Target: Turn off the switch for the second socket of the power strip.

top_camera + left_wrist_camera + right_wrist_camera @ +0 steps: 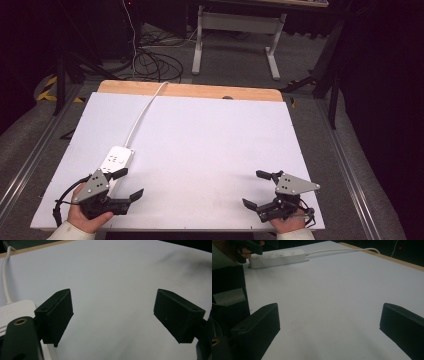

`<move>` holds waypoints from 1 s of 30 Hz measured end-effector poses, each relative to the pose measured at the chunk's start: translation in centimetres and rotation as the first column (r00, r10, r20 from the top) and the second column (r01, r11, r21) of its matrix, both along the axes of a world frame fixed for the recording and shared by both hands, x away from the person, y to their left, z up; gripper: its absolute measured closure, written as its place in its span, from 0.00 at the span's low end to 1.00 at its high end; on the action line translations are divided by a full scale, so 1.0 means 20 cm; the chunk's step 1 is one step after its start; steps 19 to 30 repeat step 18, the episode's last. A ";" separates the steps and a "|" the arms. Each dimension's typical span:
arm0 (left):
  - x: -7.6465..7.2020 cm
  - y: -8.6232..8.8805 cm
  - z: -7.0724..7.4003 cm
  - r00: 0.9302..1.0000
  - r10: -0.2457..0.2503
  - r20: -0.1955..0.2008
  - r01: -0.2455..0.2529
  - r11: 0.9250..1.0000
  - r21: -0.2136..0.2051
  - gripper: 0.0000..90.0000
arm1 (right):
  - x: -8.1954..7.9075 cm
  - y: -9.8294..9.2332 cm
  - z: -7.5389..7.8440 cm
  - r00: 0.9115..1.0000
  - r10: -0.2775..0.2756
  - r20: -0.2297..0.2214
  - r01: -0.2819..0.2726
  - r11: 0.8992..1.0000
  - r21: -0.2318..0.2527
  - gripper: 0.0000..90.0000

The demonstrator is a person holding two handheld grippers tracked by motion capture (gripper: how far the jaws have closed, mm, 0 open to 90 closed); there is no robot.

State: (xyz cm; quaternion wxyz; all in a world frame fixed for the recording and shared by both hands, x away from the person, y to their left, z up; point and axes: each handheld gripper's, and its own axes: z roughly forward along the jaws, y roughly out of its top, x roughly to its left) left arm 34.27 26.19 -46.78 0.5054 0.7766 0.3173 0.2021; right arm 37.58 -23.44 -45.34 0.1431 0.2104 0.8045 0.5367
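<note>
I'm reading this as a reach for the power strip [118, 161], and what matters is where it sits rel. to my two tools. In the high view it lies at lower left of the frame, on the white table cover [210, 145], w/ its long axis running from lower left up toward upper right, roughly in line w/ its white cord [142, 114], which leaves the far end and trails off to the top of the frame.

My left gripper [126, 184] is right there: jaws spread wide, nothing between them, one jaw just over the strip's near end, the other out over bare cover to the right. From the left gripper view the strip [17, 312] shows at lower left, beside and partly behind the left-hand jaw, so it's off to one side of the gap, not centred in it. I can't tell if that jaw touches it.

Right gripper [259, 189] is at lower right of the high view, also released and empty, well apart from the strip. In the right gripper view the strip [278, 257] is far off at upper left, seen side-on.

So the left hand is clearly nearer. My guess: next move needs a shift toward the strip's side so the jaws straddle its narrow width, across the long axis, not along it.
</note>
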 end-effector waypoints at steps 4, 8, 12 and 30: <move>0.00 0.00 0.01 1.000 -0.001 0.007 0.001 1.000 0.002 0.18 | 0.00 0.00 0.00 1.000 0.000 0.000 0.000 1.000 0.000 0.04; -0.01 0.00 0.01 1.000 -0.002 0.003 0.002 1.000 0.002 0.18 | 0.00 0.00 0.00 1.000 0.000 -0.002 0.000 1.000 0.002 0.04; -0.01 0.00 0.01 1.000 0.005 0.002 -0.005 1.000 0.011 0.18 | 0.00 0.00 0.00 1.000 0.000 -0.004 0.000 1.000 0.001 0.04; -0.01 0.01 0.01 1.000 0.012 0.005 -0.012 1.000 0.013 0.18 | 0.00 0.00 0.00 1.000 -0.002 -0.005 0.002 1.000 0.001 0.04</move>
